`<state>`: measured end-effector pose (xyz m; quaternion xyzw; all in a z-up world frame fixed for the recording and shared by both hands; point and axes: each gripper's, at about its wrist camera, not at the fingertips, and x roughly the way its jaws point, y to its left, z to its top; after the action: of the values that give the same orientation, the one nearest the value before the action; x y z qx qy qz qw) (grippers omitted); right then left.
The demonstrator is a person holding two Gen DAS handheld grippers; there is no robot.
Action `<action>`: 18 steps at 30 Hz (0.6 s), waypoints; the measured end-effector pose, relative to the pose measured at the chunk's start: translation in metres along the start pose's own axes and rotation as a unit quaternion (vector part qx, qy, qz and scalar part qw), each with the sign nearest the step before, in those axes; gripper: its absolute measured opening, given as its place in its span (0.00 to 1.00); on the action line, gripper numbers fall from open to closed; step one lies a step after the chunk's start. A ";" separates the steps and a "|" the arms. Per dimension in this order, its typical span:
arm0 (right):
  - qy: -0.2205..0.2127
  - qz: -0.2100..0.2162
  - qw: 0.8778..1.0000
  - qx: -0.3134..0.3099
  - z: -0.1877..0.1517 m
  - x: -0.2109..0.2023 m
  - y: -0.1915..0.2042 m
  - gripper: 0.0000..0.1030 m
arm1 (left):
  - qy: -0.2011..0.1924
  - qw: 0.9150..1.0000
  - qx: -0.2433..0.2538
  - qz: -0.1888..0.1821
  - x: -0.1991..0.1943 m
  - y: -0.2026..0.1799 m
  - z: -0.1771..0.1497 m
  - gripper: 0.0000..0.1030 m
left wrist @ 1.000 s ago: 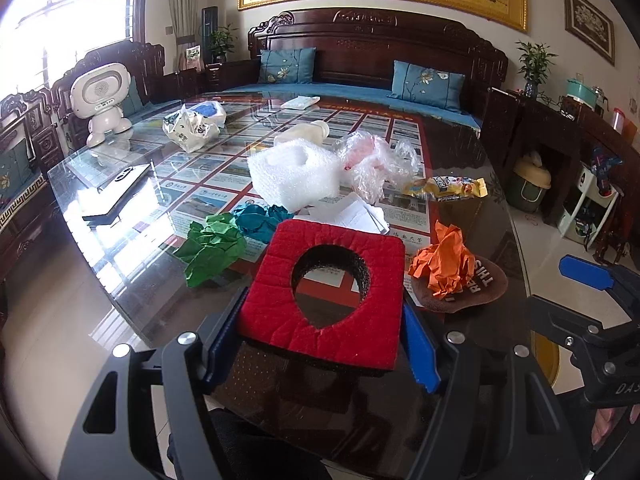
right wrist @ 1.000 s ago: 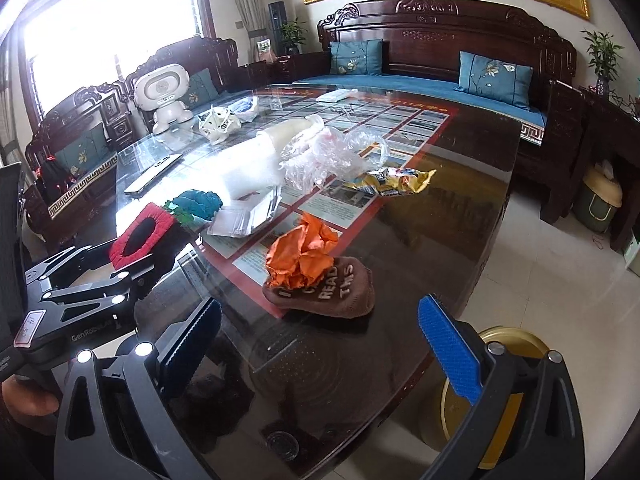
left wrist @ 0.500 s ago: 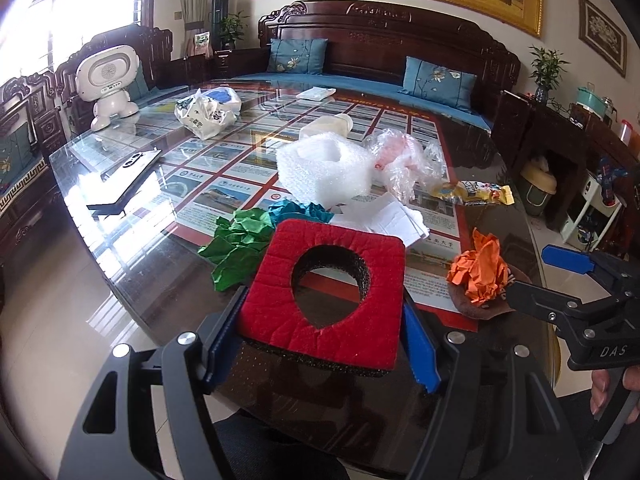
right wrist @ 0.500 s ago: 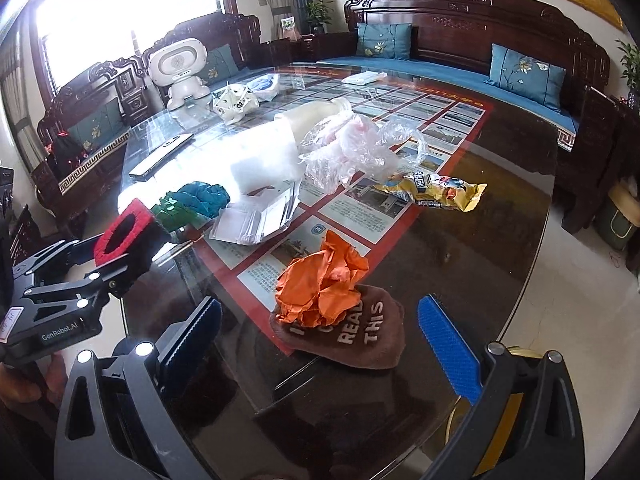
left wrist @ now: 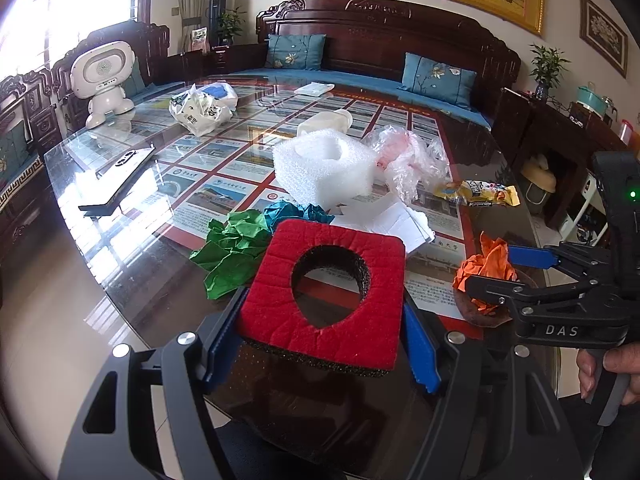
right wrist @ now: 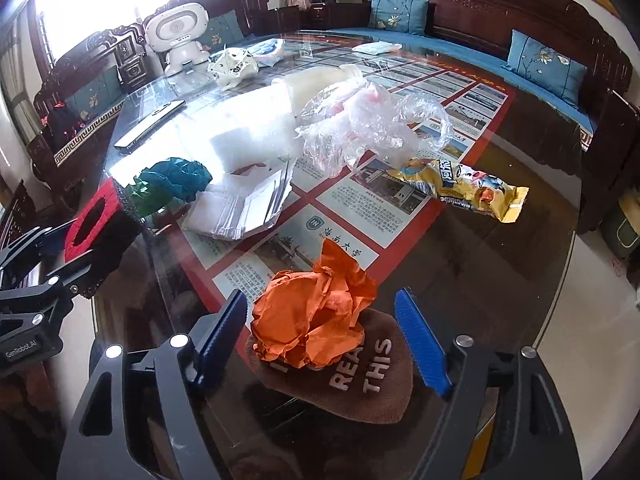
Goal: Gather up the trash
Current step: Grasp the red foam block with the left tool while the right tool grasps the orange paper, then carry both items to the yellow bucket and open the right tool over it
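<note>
Right tool [right wrist: 320, 342] closing round orange paper wad [right wrist: 314, 316], left tool [left wrist: 316, 346] gripping red foam pad [left wrist: 324, 300]

Blown-out window [left wrist: 60, 12] daylight, table glass [left wrist: 120, 240] glare, fisheye-warped edges.

the table top [right wrist: 500, 272] was glossy glass over printed sheets. the orange wad [right wrist: 316, 316] was crumpled matt paper on a fuzzy brown cloth mat [right wrist: 360, 388]. the red pad [left wrist: 328, 292] looked like velvety cloth over coarse black foam. the white block [left wrist: 324, 168] was pebbly foam, the bag [right wrist: 372, 124] thin clear plastic, the wrapper [right wrist: 464, 188] shiny foil.
</note>
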<state>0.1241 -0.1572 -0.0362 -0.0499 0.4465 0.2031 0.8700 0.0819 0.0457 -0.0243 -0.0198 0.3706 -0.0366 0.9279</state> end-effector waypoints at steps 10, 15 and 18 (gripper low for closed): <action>-0.033 0.013 0.999 -0.012 0.001 -0.012 0.001 0.34 | 0.001 1.000 -0.002 -0.003 0.000 -0.003 0.000 0.69; -0.060 0.027 0.998 -0.012 0.005 -0.029 0.002 0.26 | -0.003 1.000 0.004 -0.006 -0.003 -0.008 0.001 0.69; -0.069 0.030 0.997 -0.010 0.006 -0.035 0.001 0.25 | -0.006 1.000 0.008 -0.008 -0.006 -0.013 0.001 0.69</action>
<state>0.1099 -0.1651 -0.0050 -0.0308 0.3849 0.2360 0.8918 0.0774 0.0337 -0.0182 -0.0154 0.3642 -0.0467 0.9300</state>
